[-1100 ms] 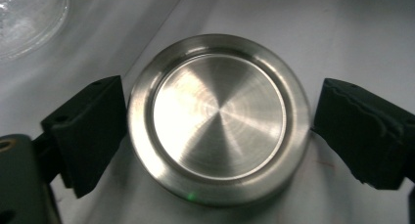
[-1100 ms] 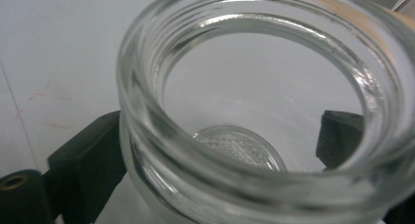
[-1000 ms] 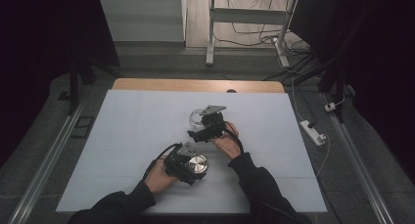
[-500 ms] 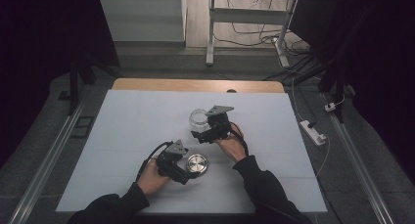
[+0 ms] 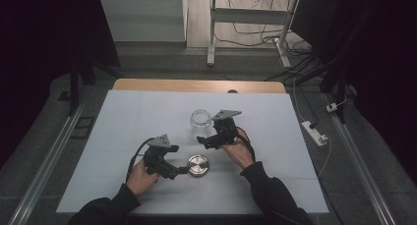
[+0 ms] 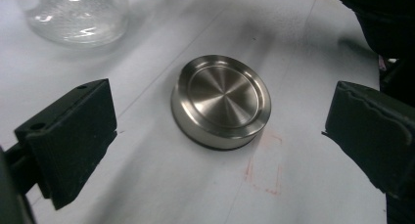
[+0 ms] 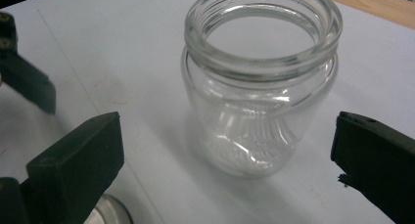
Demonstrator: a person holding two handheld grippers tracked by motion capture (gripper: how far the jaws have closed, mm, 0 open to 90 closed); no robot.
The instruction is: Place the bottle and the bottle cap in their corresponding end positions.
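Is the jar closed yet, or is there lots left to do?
Not closed yet. The glass jar stands upright and open on the white table, and the metal lid lies flat beside it. The left hand-held gripper is open around the lid without touching it. The right hand-held gripper is open, facing the jar. Likely left: grabbing both, then putting the lid on.
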